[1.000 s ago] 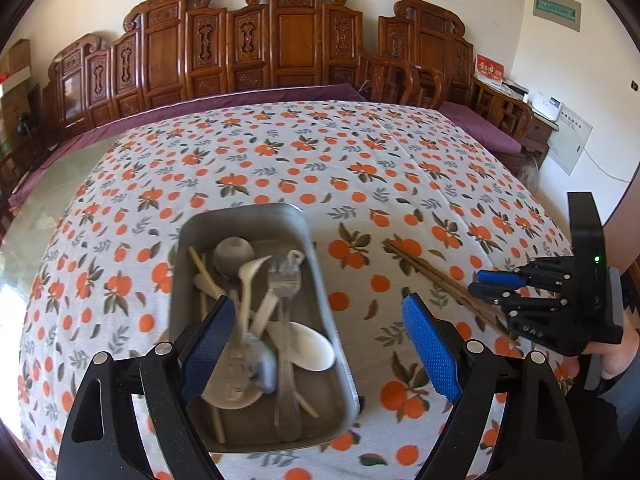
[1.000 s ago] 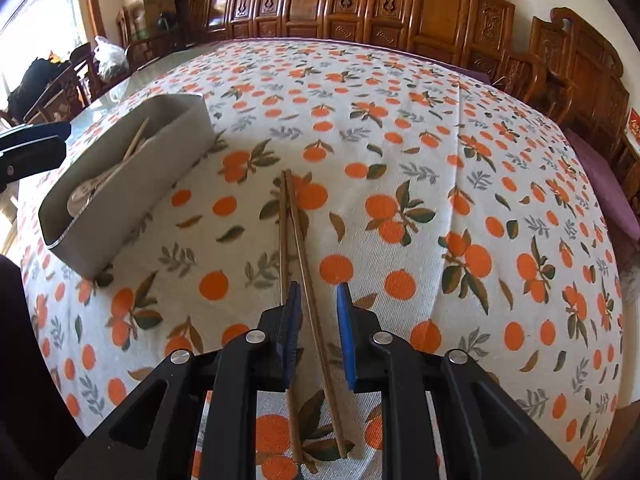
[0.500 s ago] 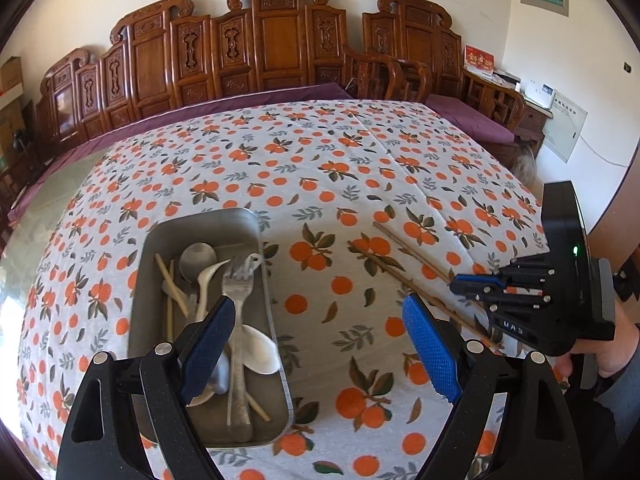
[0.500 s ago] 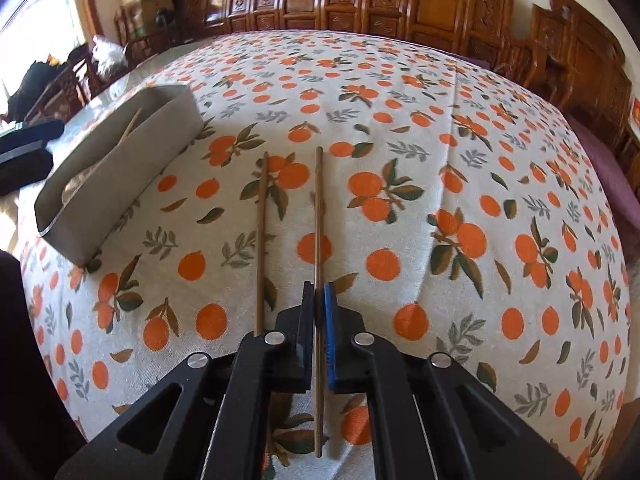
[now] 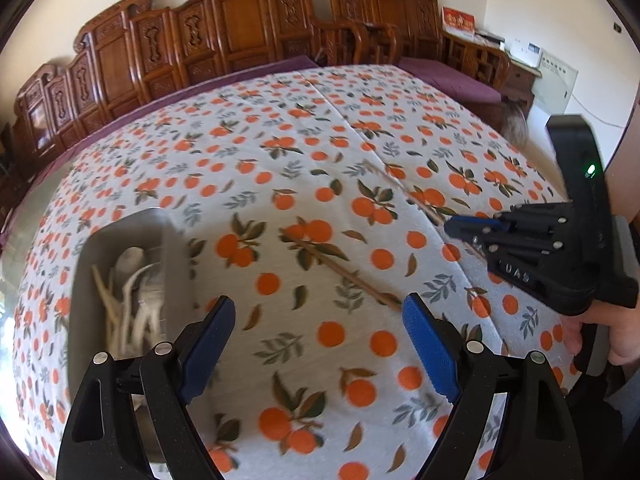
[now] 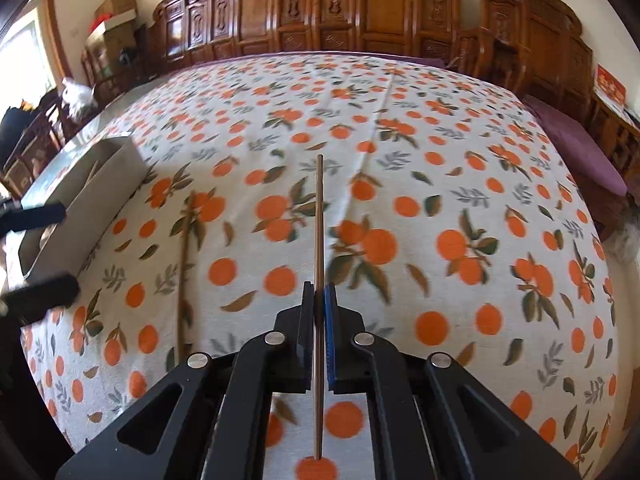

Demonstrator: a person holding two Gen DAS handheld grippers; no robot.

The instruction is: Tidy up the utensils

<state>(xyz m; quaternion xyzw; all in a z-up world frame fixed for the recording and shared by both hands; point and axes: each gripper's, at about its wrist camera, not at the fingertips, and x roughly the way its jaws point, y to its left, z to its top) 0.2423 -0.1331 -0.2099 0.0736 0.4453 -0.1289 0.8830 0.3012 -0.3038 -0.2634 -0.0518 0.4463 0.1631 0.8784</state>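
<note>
My right gripper [image 6: 319, 294] is shut on a brown wooden chopstick [image 6: 319, 216] and holds it lifted above the orange-print tablecloth; it also shows in the left wrist view [image 5: 454, 226] at right. A second chopstick [image 6: 183, 276] lies flat on the cloth to its left, and shows in the left wrist view [image 5: 344, 272]. My left gripper [image 5: 318, 316] is open and empty, just short of that chopstick's near end. A grey metal tray [image 5: 176, 264] at left holds spoons, a fork and chopsticks [image 5: 132, 304].
The table [image 5: 320, 128] is covered by the orange-print cloth. Carved wooden chairs [image 5: 240, 32] line its far side. The tray also shows at the left in the right wrist view [image 6: 100, 200]. A purple cushioned bench [image 6: 576, 148] stands at the right.
My right gripper has shut on one chopstick and lifted it off the cloth. My left gripper has moved right, away from the tray, toward the other chopstick.
</note>
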